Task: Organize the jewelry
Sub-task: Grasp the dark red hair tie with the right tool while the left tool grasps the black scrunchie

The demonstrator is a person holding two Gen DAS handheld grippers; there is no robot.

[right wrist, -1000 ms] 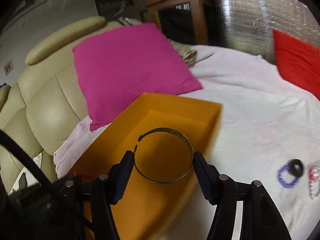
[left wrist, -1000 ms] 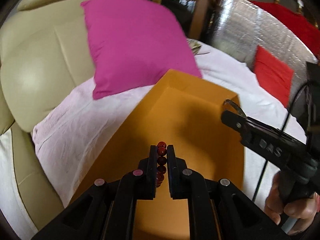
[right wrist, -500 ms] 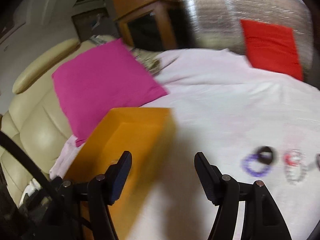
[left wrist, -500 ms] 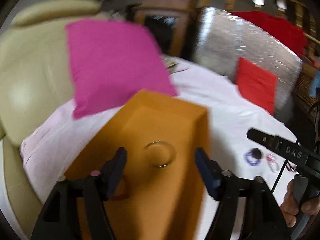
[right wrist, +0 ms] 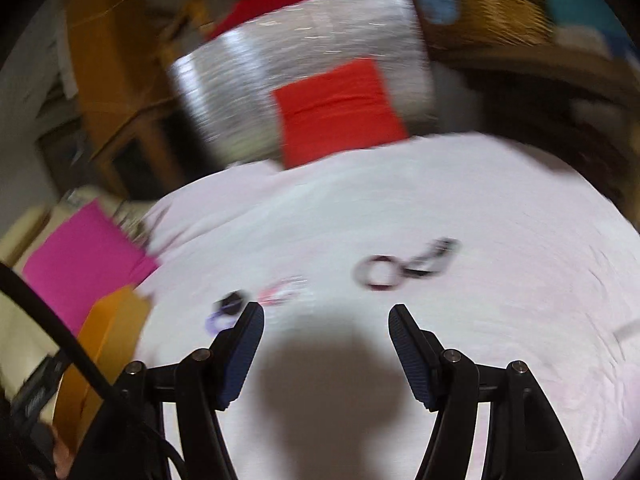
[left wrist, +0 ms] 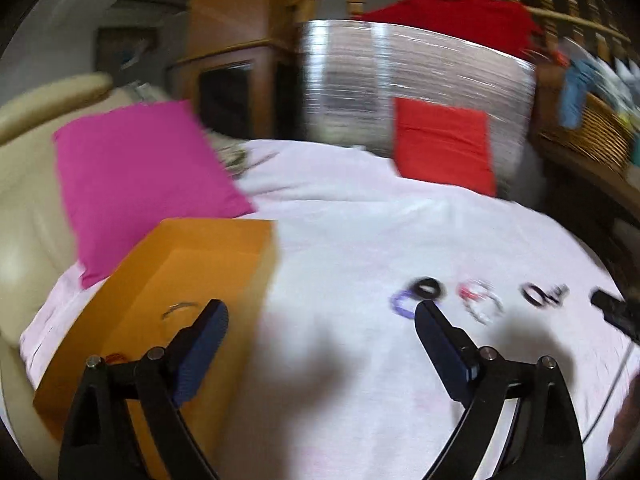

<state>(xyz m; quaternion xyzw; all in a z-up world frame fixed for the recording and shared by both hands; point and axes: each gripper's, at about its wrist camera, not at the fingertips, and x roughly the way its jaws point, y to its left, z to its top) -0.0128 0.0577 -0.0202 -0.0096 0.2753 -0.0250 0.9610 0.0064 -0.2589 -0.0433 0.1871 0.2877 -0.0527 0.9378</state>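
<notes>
An orange box lies on the white sheet at the left; a thin metal bangle and a red bead bracelet lie inside it. My left gripper is open and empty above the sheet beside the box. On the sheet to the right lie a purple bracelet, a black ring, a red-and-white bracelet and dark pieces. My right gripper is open and empty, above the sheet near these bracelets. Both views are blurred.
A pink cushion leans on a beige headboard behind the box. A red cushion stands against a silver panel at the far edge. A wicker basket sits at the back right.
The left gripper opened and let go of the red bead bracelet in the box; the right let go of the bangle there. Both grippers swung right, towards the jewelry on the sheet.
</notes>
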